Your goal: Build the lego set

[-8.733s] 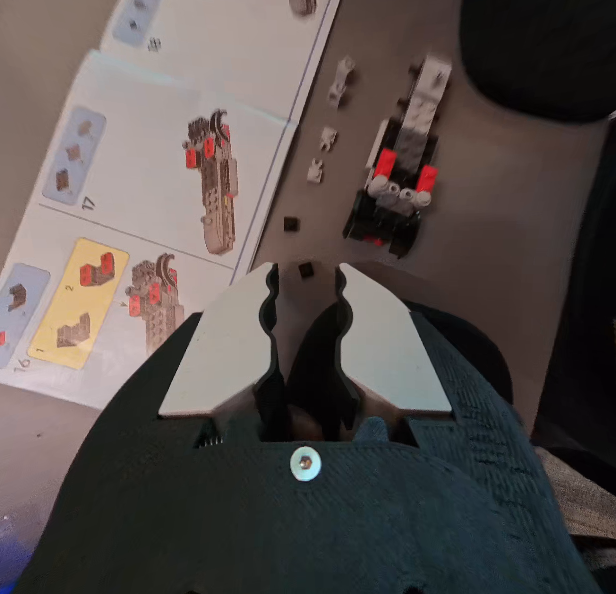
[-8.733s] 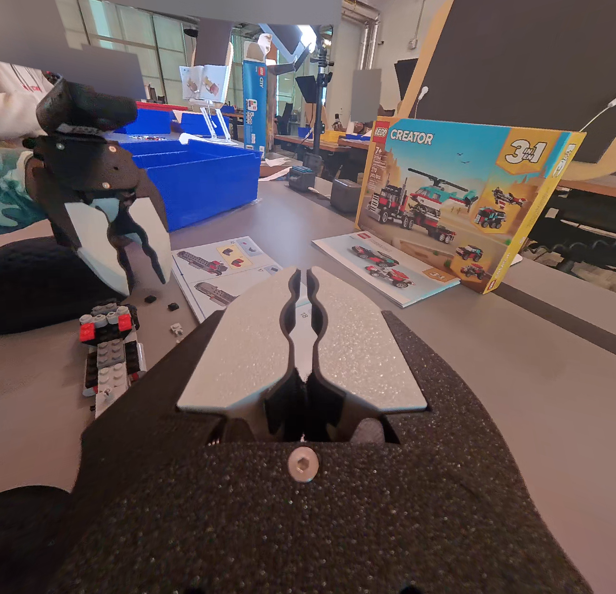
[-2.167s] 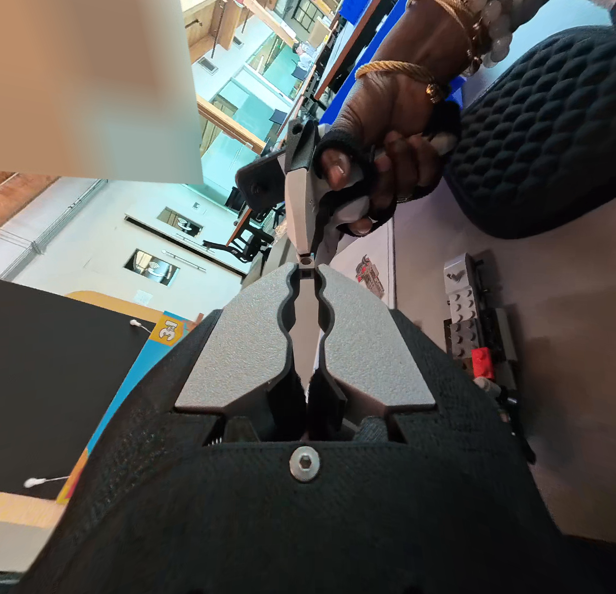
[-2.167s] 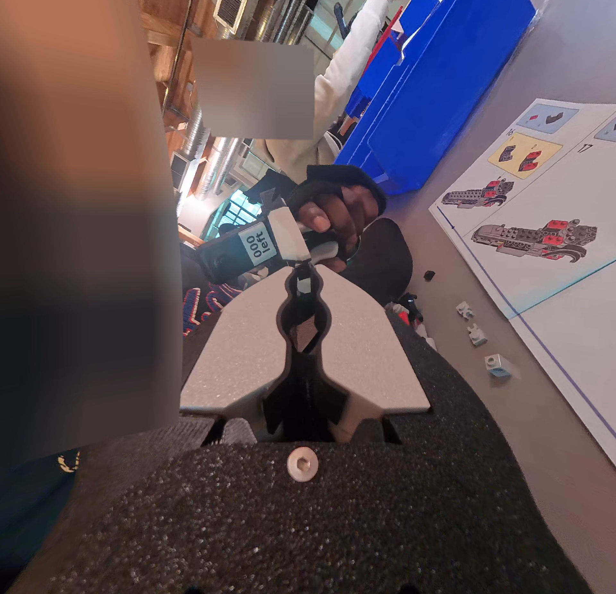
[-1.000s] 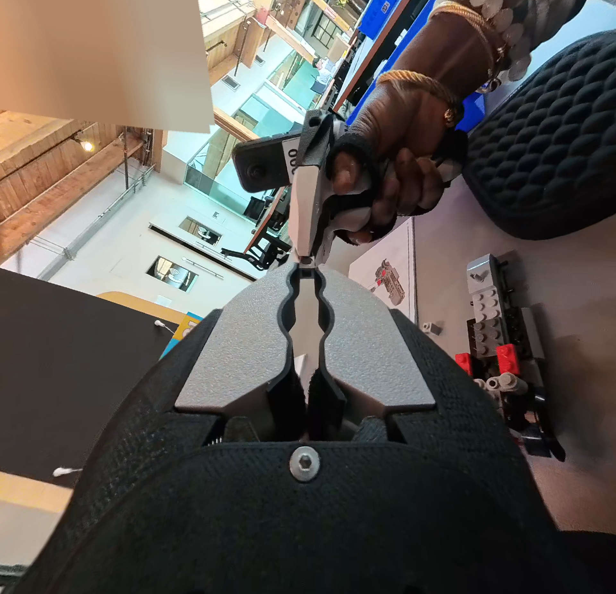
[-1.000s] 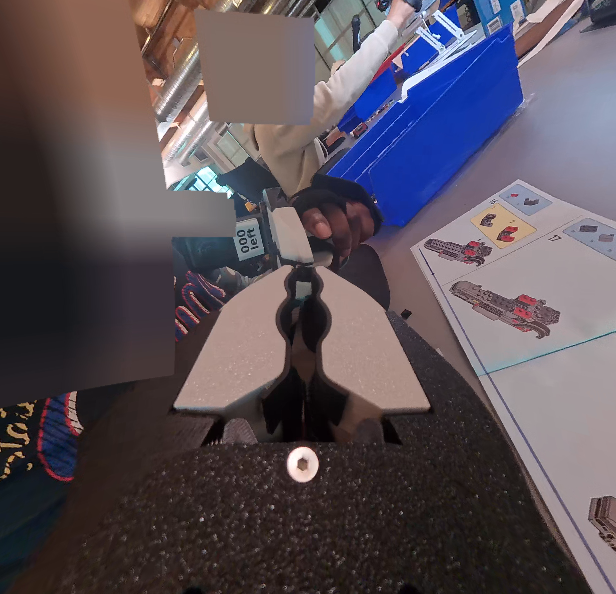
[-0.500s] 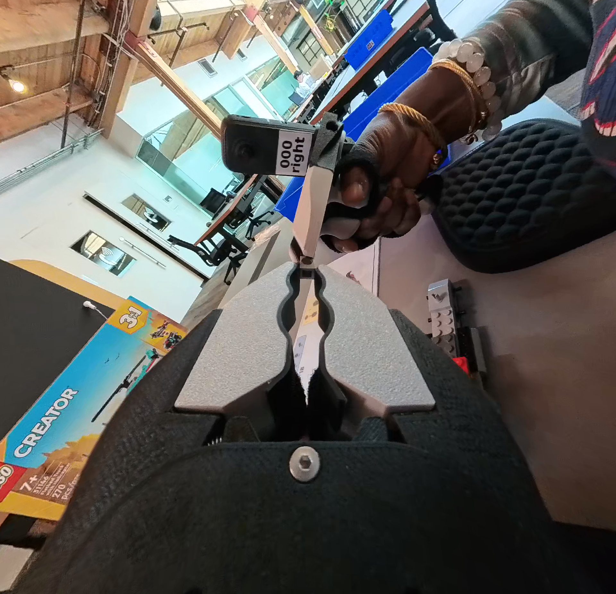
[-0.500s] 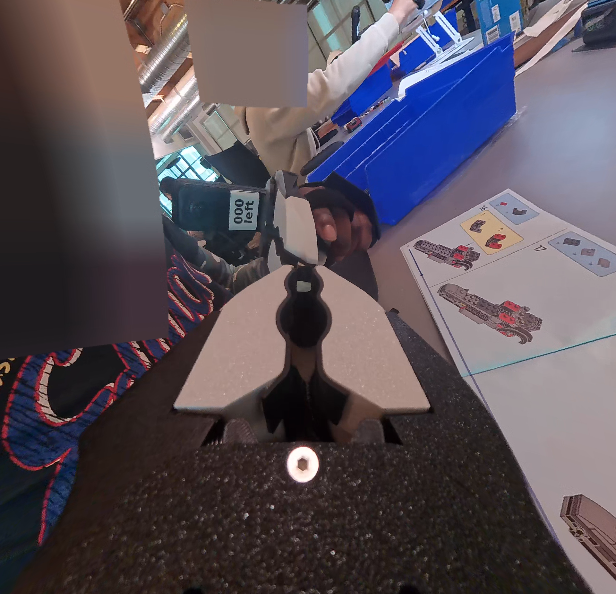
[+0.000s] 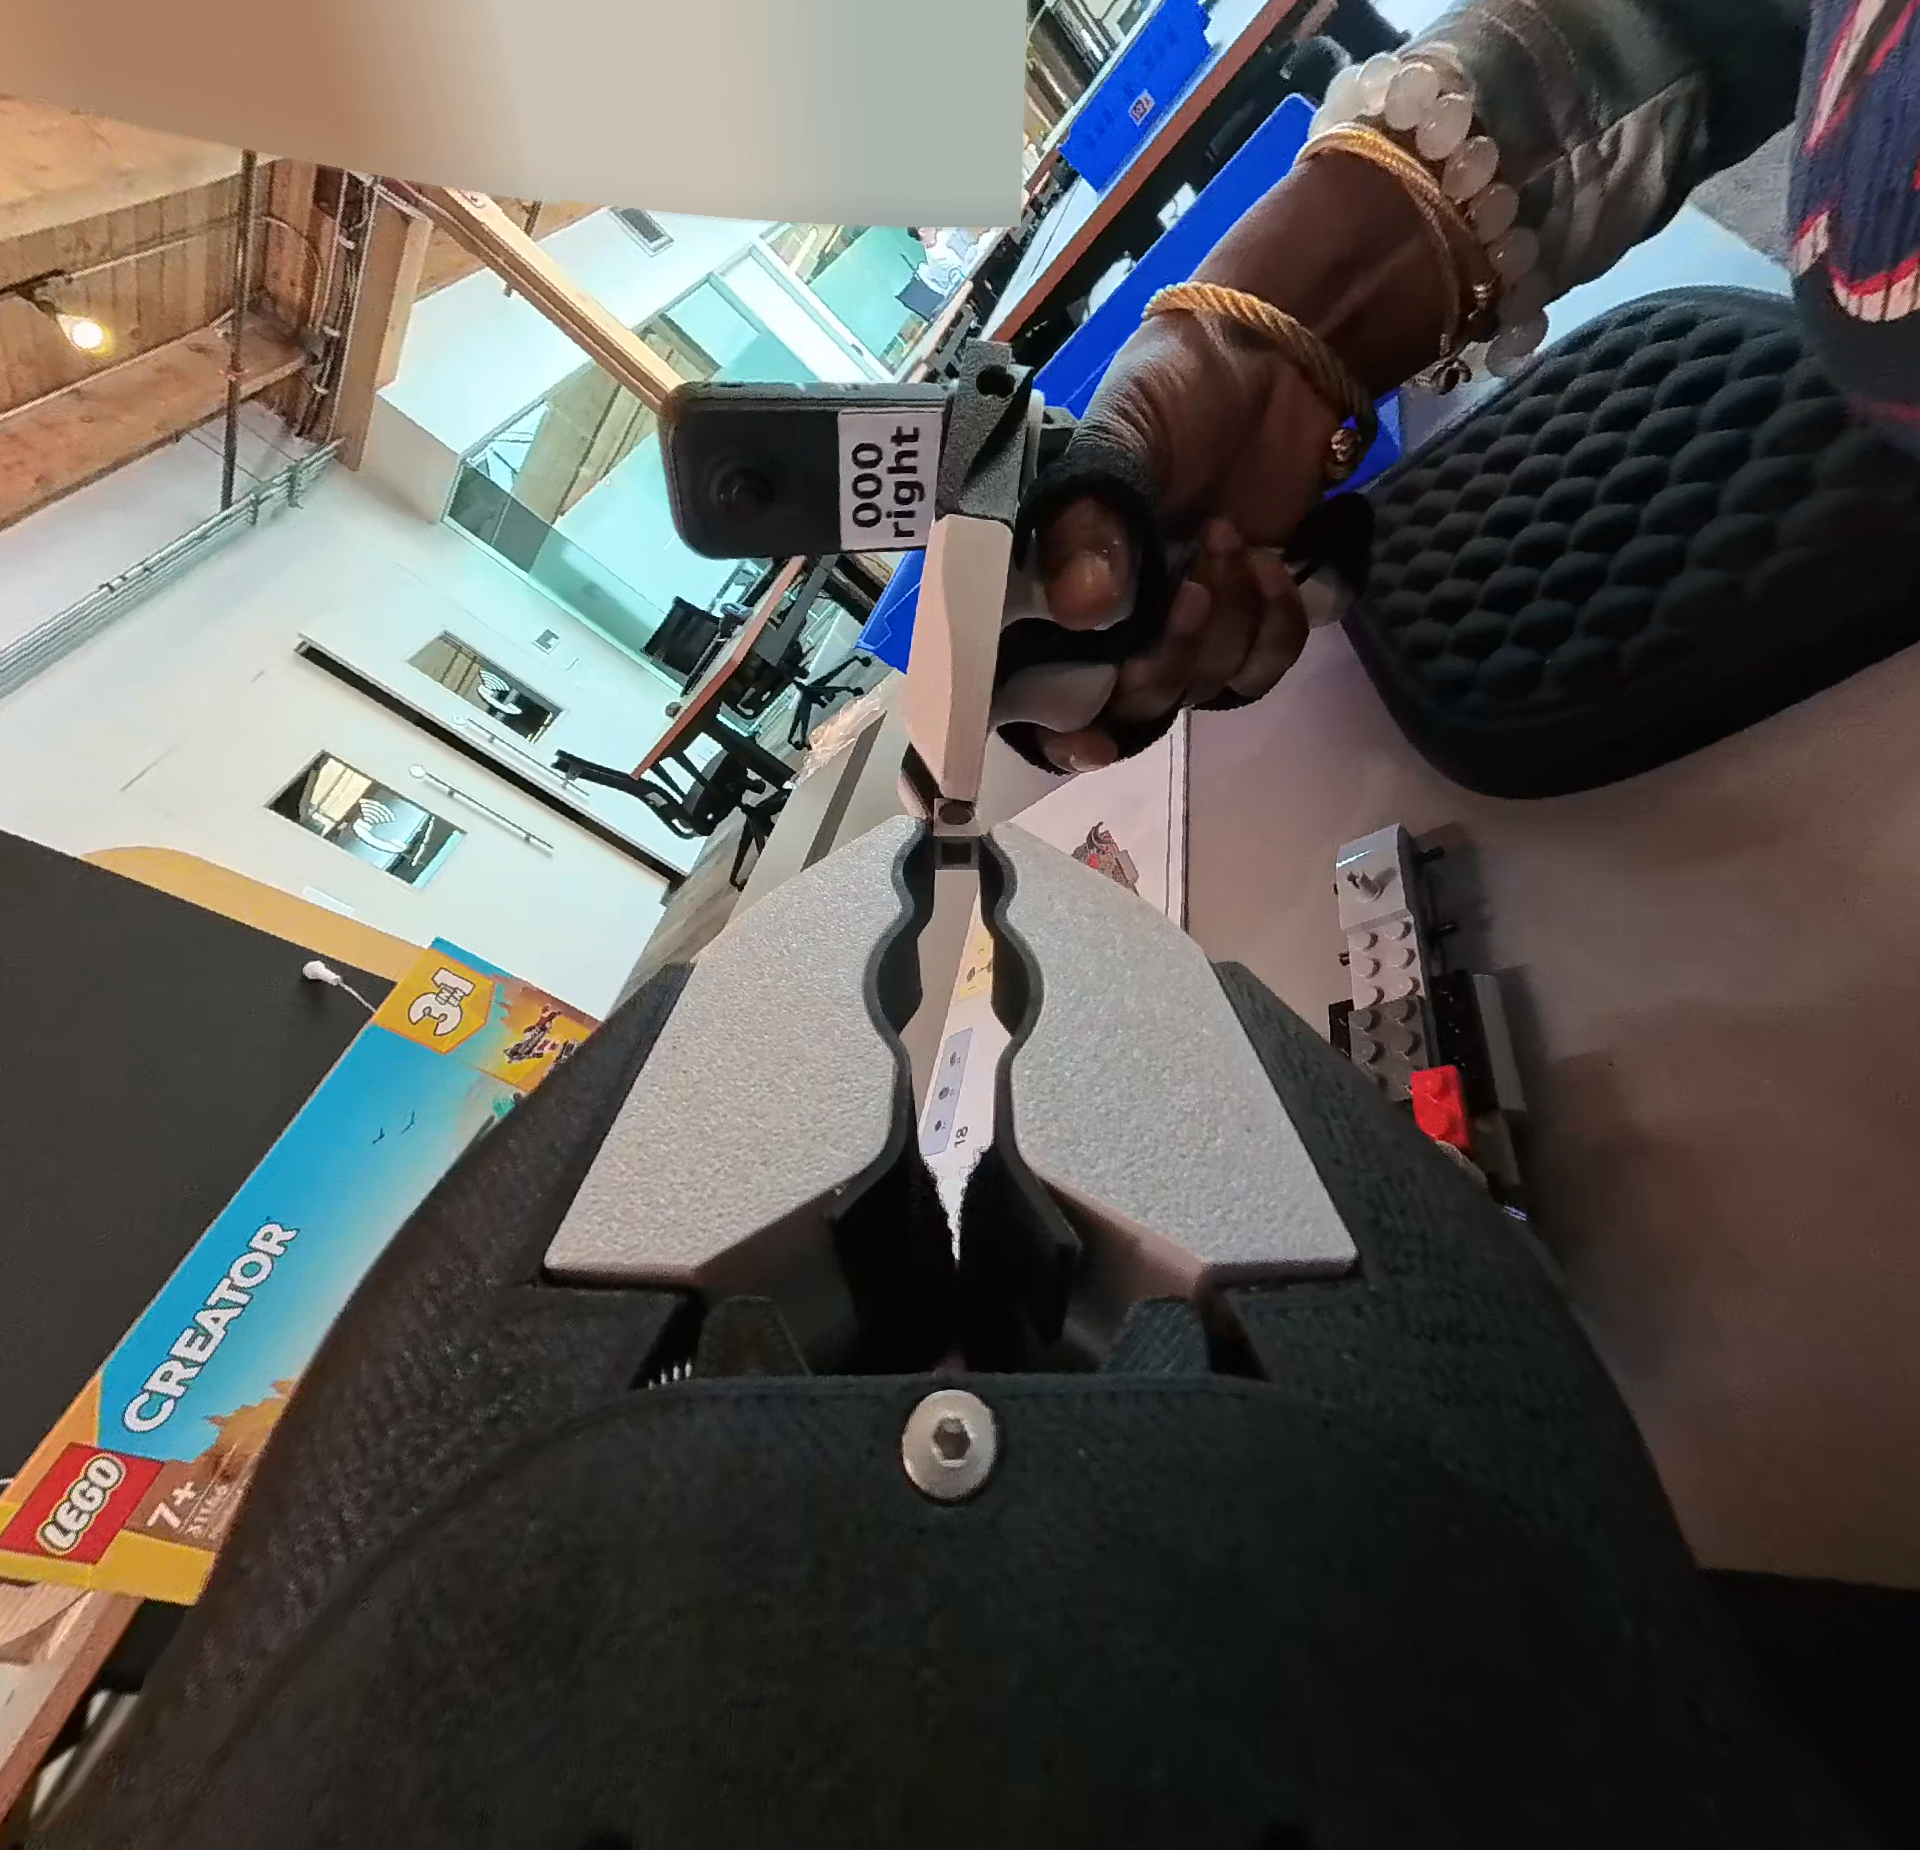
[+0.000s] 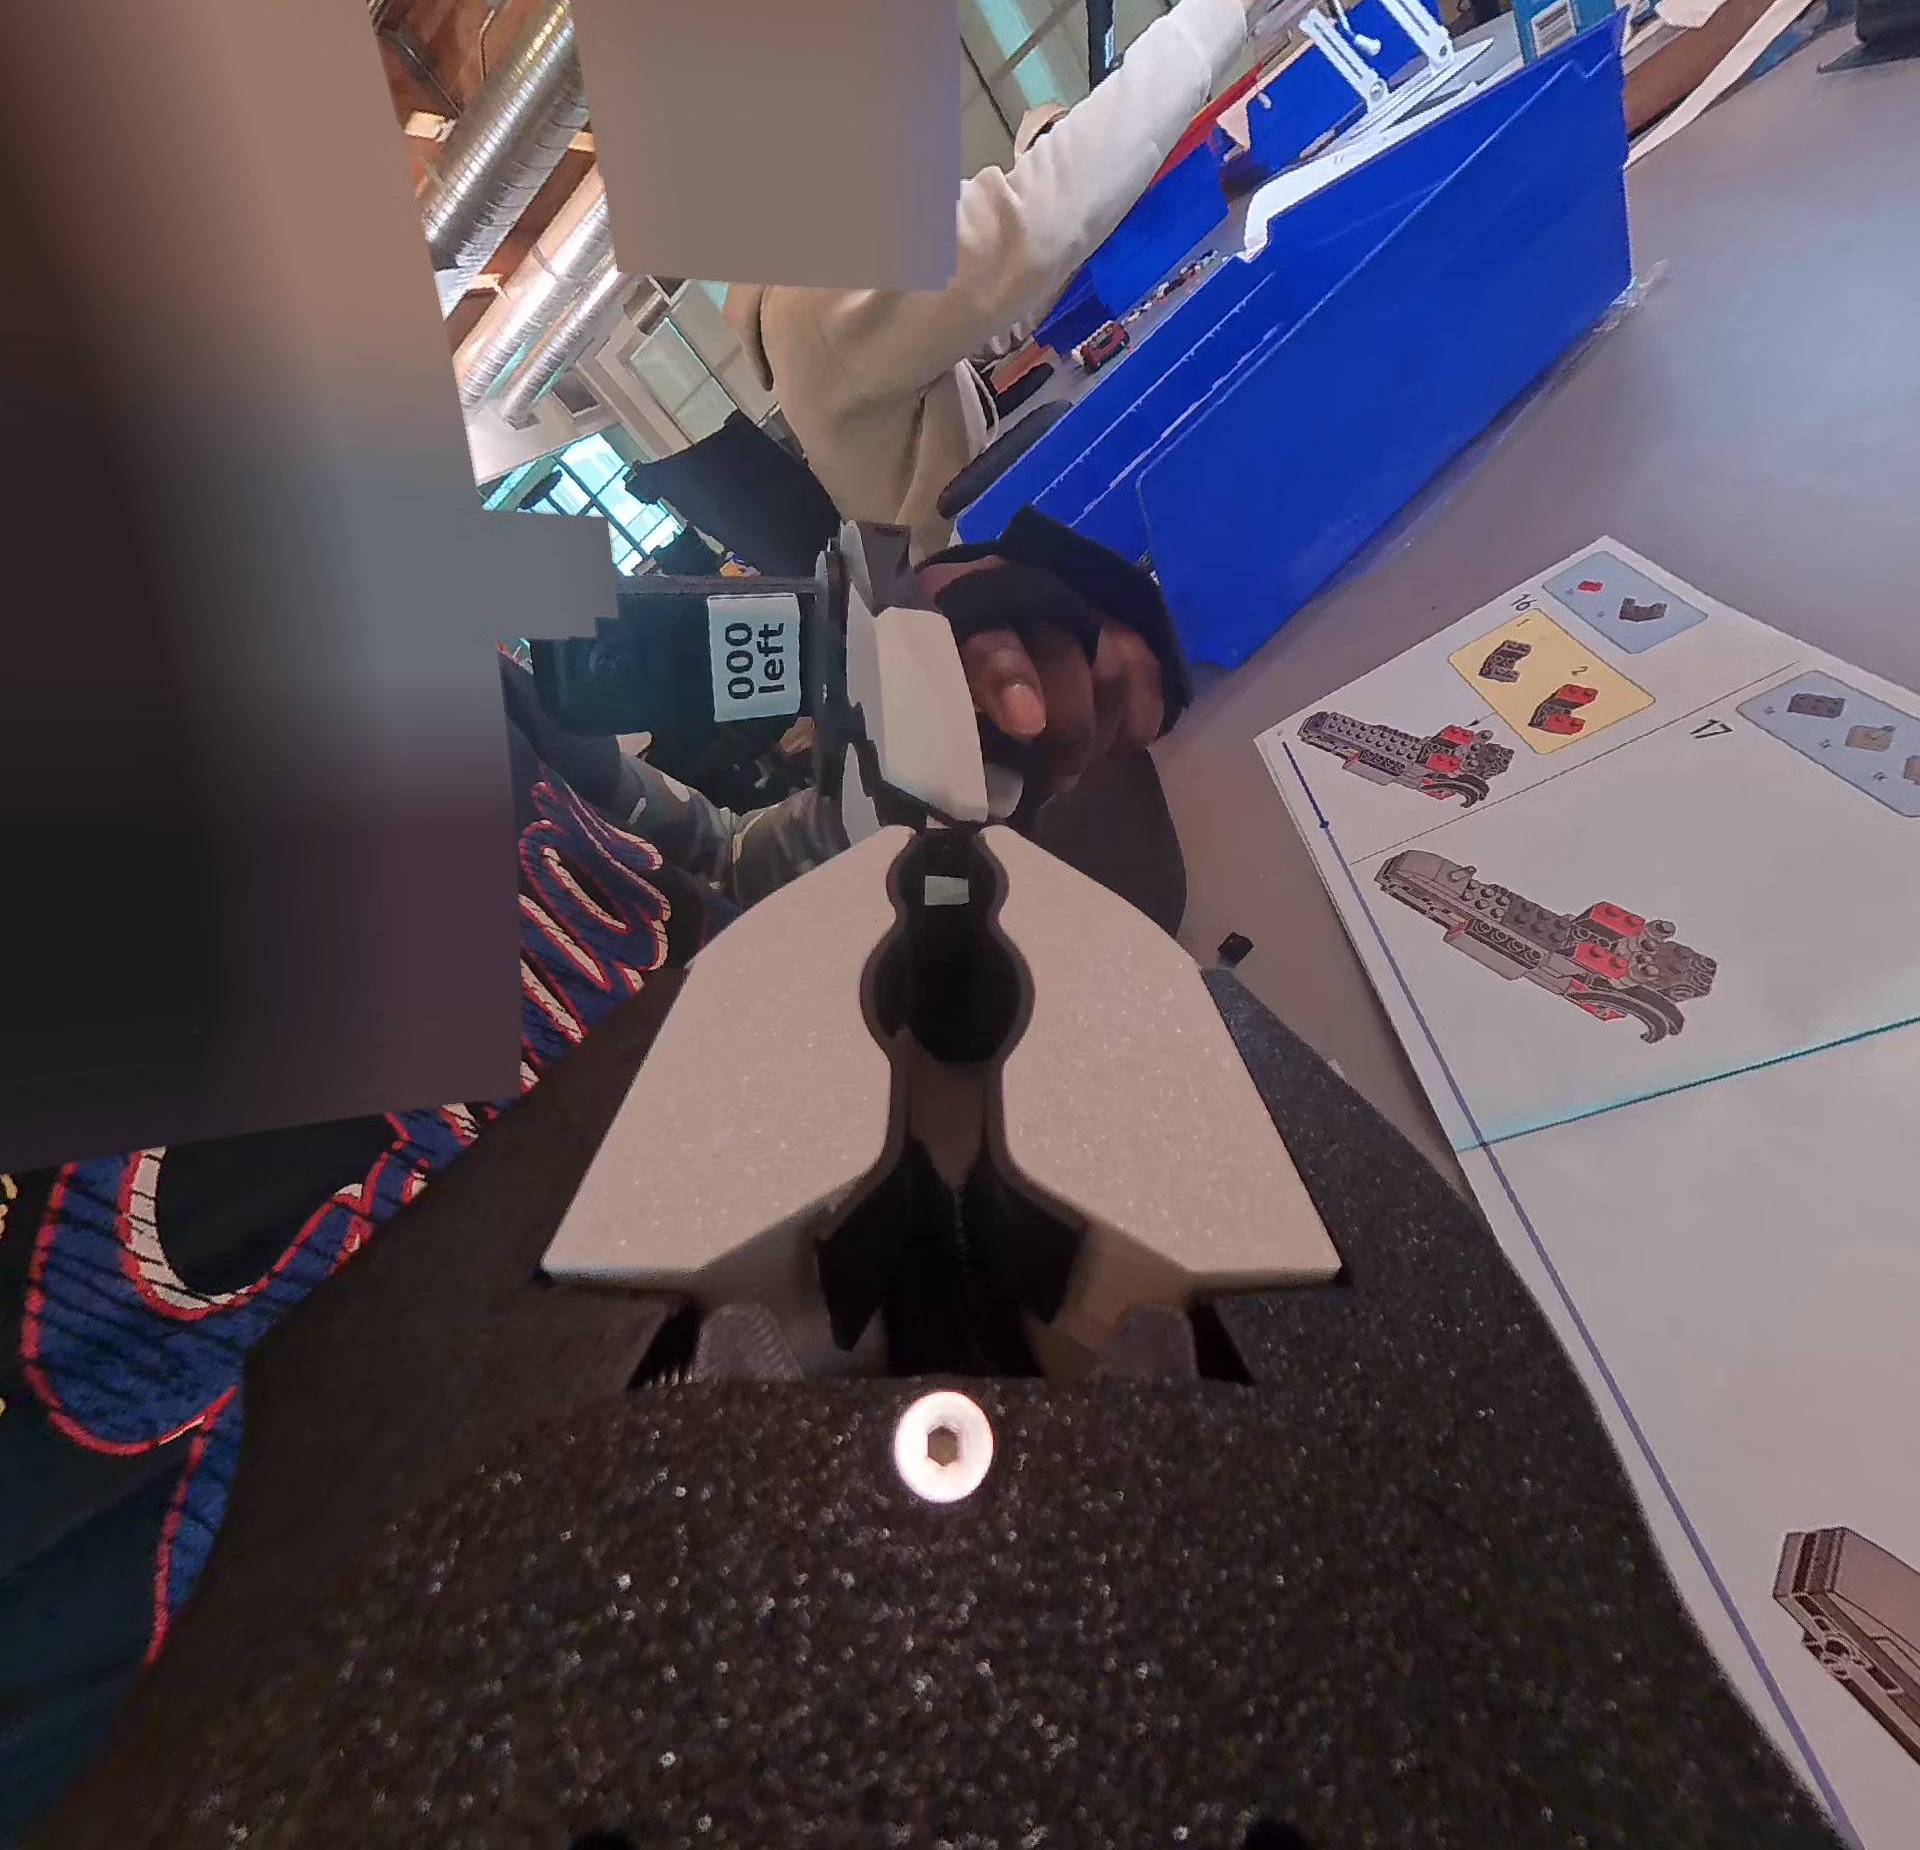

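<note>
Both grippers are clamped tip to tip, the left gripper (image 9: 954, 853) pinching a tiny black piece (image 9: 956, 852), the right gripper (image 10: 943, 846) a small grey piece (image 10: 945, 891); both look light, rigid and easily dropped.

A grey table (image 10: 1714, 366) carries an open instruction booklet (image 10: 1662, 969) and a blue bin (image 10: 1403, 398). A half-built model (image 9: 1423, 1031) and a colourful box (image 9: 239, 1312) rest there too.

Each gripper (image 9: 954, 850) has two pale grey, grainy fingers (image 9: 774, 1083) with wavy black inner edges, set in a rough black body with one silver hex screw (image 9: 948, 1455). The other gripper (image 10: 951, 850) is built the same and carries a black camera with a white label. The hand (image 9: 1195, 553) wears a black fingerless glove, gold bangles (image 9: 1262, 330) and a pearl bracelet (image 9: 1455, 169); the sleeve (image 9: 1621, 86) is dark
</note>
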Motion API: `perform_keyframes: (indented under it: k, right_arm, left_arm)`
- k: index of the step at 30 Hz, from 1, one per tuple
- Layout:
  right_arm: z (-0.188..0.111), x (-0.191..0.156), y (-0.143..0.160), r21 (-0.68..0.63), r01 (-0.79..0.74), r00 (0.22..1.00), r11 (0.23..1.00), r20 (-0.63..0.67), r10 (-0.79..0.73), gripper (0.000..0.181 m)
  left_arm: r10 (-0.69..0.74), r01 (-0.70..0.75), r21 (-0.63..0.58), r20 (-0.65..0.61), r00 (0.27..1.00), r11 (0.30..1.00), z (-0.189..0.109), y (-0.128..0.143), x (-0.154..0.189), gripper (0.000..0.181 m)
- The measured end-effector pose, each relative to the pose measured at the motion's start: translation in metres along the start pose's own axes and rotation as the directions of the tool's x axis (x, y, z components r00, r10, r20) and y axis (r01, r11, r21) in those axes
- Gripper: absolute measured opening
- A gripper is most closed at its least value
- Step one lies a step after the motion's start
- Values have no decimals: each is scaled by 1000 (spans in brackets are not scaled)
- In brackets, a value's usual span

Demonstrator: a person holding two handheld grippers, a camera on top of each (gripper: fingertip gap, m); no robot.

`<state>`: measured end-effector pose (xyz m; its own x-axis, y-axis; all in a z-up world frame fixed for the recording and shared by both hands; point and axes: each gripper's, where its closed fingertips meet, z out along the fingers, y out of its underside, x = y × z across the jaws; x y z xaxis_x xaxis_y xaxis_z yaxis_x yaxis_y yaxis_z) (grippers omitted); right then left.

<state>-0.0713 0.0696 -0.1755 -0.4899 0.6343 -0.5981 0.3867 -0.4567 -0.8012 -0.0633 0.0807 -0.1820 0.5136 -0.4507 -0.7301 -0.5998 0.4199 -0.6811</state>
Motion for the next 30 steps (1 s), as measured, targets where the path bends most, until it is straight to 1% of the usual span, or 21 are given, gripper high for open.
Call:
perform_keyframes:
  k: [6,10,13,16,19,21,23,26,28,29,30]
  right_arm:
    - [0,0,4,-30,-8,1000,1000,8,8,8]
    - [1,-4,4,-25,-31,999,999,40,32,8]
    - [2,-3,8,-48,-30,999,998,26,31,8]
    - [1,-6,11,-46,-39,999,998,32,41,8]
    - [-2,-5,17,-54,-29,1000,998,-11,29,8]
    - [-5,-5,22,-87,0,998,996,-56,-5,8]
    - [-11,-5,22,-116,36,993,993,-104,-48,8]
    - [-22,-3,11,-90,75,980,993,-179,-90,8]
    - [-28,-4,3,-42,101,976,994,-188,-107,10]
    - [-31,-3,0,-27,131,972,991,-193,-134,10]
    - [-33,-2,-2,-21,174,964,985,-203,-174,10]
  left_arm:
    - [97,-97,-17,7,995,995,0,0,3,8]
    - [106,-106,7,6,994,994,-1,-3,4,8]
    - [132,-132,-6,-8,991,991,-1,-2,7,8]
    - [126,-126,4,-17,992,992,-2,-4,11,8]
    - [94,-94,6,-36,995,996,0,-4,17,8]
    - [37,-36,10,-48,998,999,3,-4,22,10]
    - [-42,43,15,-29,999,999,6,-4,20,20]
    - [-170,170,36,2,985,985,5,-2,10,26]
    - [-303,298,91,41,952,950,2,-4,-3,27]
    - [-390,383,115,46,920,917,0,-3,-8,27]
    - [-483,477,130,19,875,869,0,-1,-10,27]
